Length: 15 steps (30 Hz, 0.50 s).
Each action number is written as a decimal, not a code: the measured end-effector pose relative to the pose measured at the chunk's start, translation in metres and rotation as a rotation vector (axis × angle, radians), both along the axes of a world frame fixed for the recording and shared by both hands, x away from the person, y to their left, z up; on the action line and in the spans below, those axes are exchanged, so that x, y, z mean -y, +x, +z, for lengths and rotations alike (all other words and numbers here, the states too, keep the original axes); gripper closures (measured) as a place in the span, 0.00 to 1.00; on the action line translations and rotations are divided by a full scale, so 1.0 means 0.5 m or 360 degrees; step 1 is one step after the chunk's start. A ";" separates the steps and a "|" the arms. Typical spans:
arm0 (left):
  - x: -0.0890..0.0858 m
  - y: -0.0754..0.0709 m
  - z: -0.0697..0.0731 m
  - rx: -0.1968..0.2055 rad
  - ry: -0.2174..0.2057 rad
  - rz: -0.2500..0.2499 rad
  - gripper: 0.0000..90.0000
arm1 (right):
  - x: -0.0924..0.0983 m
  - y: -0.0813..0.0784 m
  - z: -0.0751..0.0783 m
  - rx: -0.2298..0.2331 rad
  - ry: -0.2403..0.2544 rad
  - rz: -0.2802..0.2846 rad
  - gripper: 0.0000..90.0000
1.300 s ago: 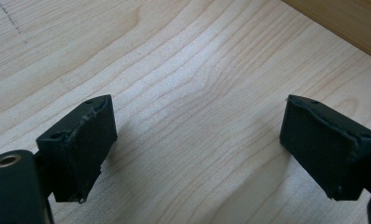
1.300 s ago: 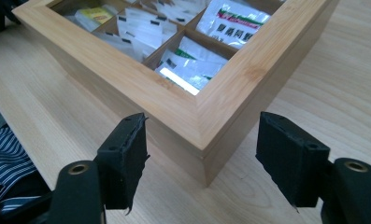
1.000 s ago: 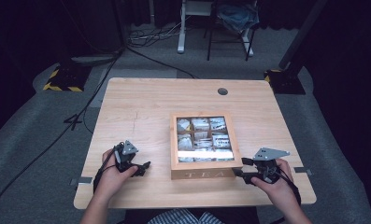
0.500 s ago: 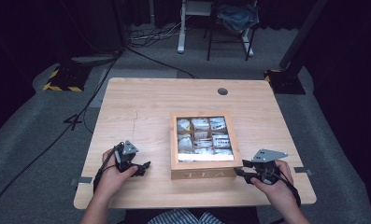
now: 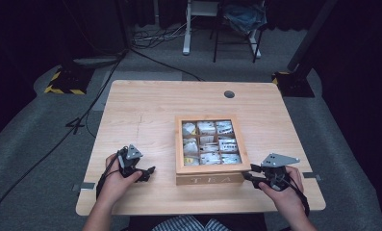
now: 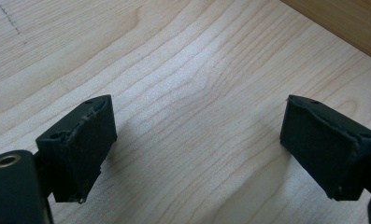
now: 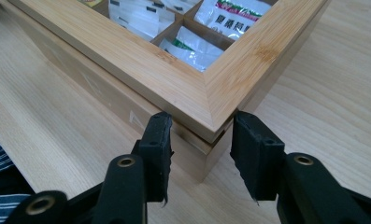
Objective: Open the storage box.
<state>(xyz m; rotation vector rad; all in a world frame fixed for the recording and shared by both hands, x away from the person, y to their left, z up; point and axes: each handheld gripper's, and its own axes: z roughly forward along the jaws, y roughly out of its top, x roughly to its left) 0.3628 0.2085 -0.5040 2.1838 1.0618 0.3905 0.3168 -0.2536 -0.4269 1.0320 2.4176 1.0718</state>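
- Right claw [image 5: 249, 177] at the near right corner of the wooden tea box [image 5: 211, 148], jaws closed in on that corner from both sides, one pad on the front wall, the other on the side wall, just under the lid frame; seen close in the right gripper view [image 7: 199, 140].
- Tea box [image 7: 174, 84] straight ahead of the right claw, sitting on the tabletop [image 5: 145, 110], lid down, white tea packets [image 5: 209, 143] visible through its window in separate compartments.
- Left claw [image 5: 147, 172] well off to the far side of the box from the right claw, resting low on bare tabletop [image 6: 183, 79], jaws spread wide, nothing between them; only an edge of the box beyond it in the left gripper view.
- Round cable hole [image 5: 229, 94] in the tabletop far beyond the box; nothing standing between either claw and the box.
- Compared with a second ago: right jaws just drawn in onto the box corner; both hands and the box in the same spots.
- "TEA" carved on the box front, just beside the right claw; green printed text on a packet [image 7: 230, 11], too small to read.
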 end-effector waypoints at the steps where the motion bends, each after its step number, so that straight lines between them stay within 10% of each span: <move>1: 0.000 0.000 0.000 0.0000 0.0000 0.0000 0.13 | 0.000 0.000 0.000 0.0000 0.0000 0.0000 0.65; 15: 0.002 0.002 0.000 0.0002 -0.0002 0.0002 0.12 | -0.003 -0.009 0.031 0.0151 0.0005 -0.0044 0.61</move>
